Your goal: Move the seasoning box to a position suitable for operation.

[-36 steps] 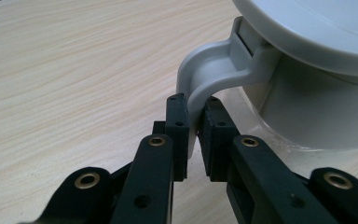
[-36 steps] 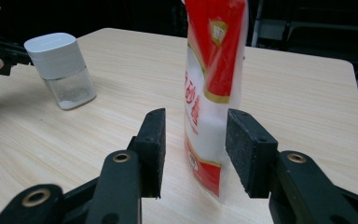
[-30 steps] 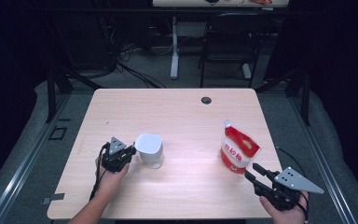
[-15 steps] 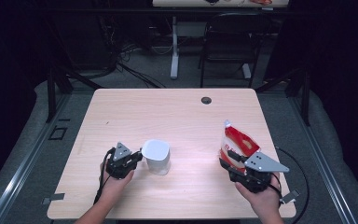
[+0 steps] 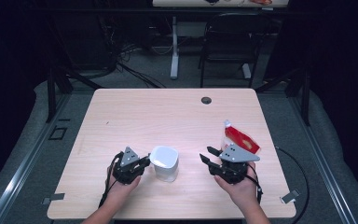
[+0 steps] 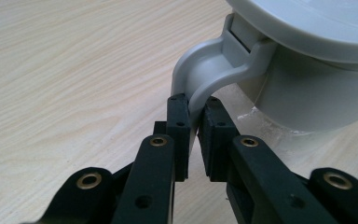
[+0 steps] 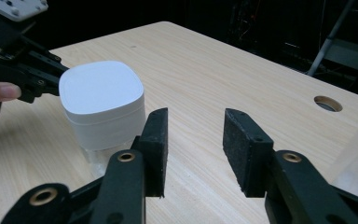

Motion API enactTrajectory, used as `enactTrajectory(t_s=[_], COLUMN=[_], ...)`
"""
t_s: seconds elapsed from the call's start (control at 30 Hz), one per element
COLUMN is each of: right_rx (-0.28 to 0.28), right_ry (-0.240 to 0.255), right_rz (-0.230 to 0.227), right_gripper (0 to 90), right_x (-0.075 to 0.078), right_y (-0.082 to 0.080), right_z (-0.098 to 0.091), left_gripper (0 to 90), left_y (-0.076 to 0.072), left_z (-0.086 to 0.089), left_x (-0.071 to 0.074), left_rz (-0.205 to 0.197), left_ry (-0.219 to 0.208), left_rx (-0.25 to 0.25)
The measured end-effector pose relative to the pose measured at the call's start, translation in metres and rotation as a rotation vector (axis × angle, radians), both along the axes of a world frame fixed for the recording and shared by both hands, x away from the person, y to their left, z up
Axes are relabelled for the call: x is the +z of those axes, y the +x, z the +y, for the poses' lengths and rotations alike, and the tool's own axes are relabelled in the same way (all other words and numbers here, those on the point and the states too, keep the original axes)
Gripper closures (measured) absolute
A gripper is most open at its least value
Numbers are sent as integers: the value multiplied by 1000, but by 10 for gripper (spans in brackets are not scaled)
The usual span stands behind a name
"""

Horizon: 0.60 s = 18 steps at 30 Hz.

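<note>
Light wooden table (image 5: 135, 116): white lidded plastic container with side handle (image 5: 164, 163) stands on it toward the near edge, slightly left of centre. Left gripper (image 5: 142, 163) sits at the container's 9 o'clock, touching its handle (image 6: 205, 70); right gripper (image 5: 208, 156) lies at its 3 o'clock, apart from it. Red-and-white plastic pouch (image 5: 239, 138) stands at 2 o'clock from the container, just behind the right gripper; round cable hole in the tabletop (image 5: 206, 100) lies at 1 o'clock, near the far edge.
</note>
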State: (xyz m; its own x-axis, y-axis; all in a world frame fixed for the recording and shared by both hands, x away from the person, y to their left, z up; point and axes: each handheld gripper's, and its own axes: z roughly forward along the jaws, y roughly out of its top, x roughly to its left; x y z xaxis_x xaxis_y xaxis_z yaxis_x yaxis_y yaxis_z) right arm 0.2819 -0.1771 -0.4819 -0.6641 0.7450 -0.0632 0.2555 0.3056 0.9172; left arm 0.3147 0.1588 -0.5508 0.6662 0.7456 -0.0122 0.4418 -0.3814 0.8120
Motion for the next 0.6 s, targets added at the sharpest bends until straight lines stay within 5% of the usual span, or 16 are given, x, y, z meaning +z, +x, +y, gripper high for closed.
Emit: enactTrajectory(t_s=[0.17,0.27,0.6], right_rx=[17,41,55], right_ry=[-13,-25,-13], right_rz=[4,45,86], right_gripper=[655,694,720], right_x=[-14,-28,-37], right_y=[-2,-2,-2], right_z=[6,8,5], left_gripper=[834,835,834], left_y=[-4,-9,-19], left_z=[-4,-9,-19], left_x=[0,1,2], left_rz=[6,1,7], left_ry=[2,12,20], left_rx=[-14,-37,-57])
